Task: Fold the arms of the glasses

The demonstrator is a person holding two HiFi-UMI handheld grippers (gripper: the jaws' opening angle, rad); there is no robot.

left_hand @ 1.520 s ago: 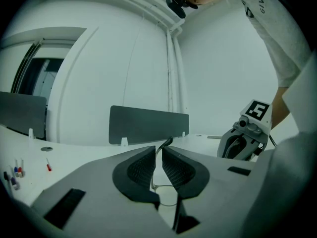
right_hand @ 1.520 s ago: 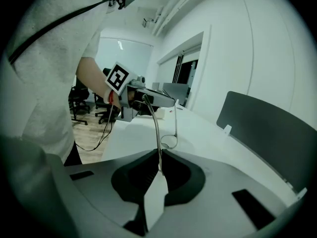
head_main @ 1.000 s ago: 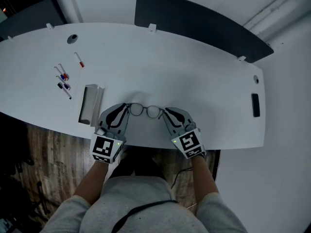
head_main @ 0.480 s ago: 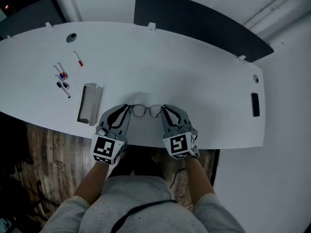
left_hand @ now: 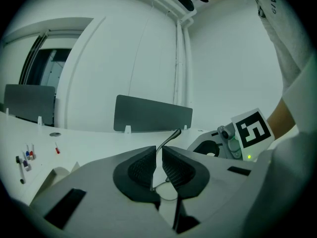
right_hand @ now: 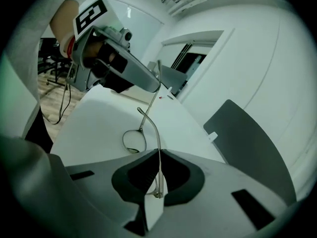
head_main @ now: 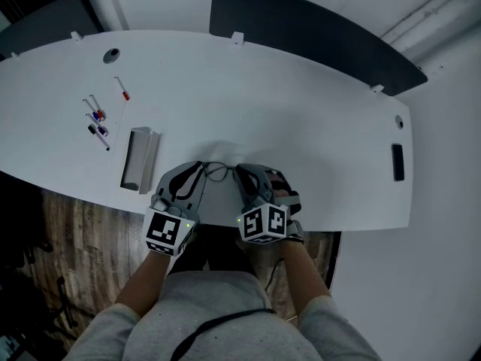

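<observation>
Thin wire-rimmed glasses (head_main: 219, 172) hang between both grippers just above the white table (head_main: 301, 111), near its front edge. My left gripper (head_main: 198, 171) is shut on the glasses' left side; in the left gripper view one arm (left_hand: 171, 137) sticks up out of its shut pads (left_hand: 143, 166). My right gripper (head_main: 240, 174), rolled over with its marker cube facing up, has the other arm (right_hand: 156, 133) running between its closing jaws, and the pads press on it. A lens (right_hand: 132, 142) shows beyond, with the left gripper (right_hand: 151, 86) above it.
A grey open case (head_main: 137, 160) lies left of the grippers, with several marker pens (head_main: 98, 120) farther left. A dark panel (head_main: 316, 36) stands along the far edge. A small black object (head_main: 397, 162) lies at the right end. The person's torso is right at the front edge.
My right gripper has rolled over and shifted left toward the left gripper, swinging its side of the glasses inward. The left gripper has kept still.
</observation>
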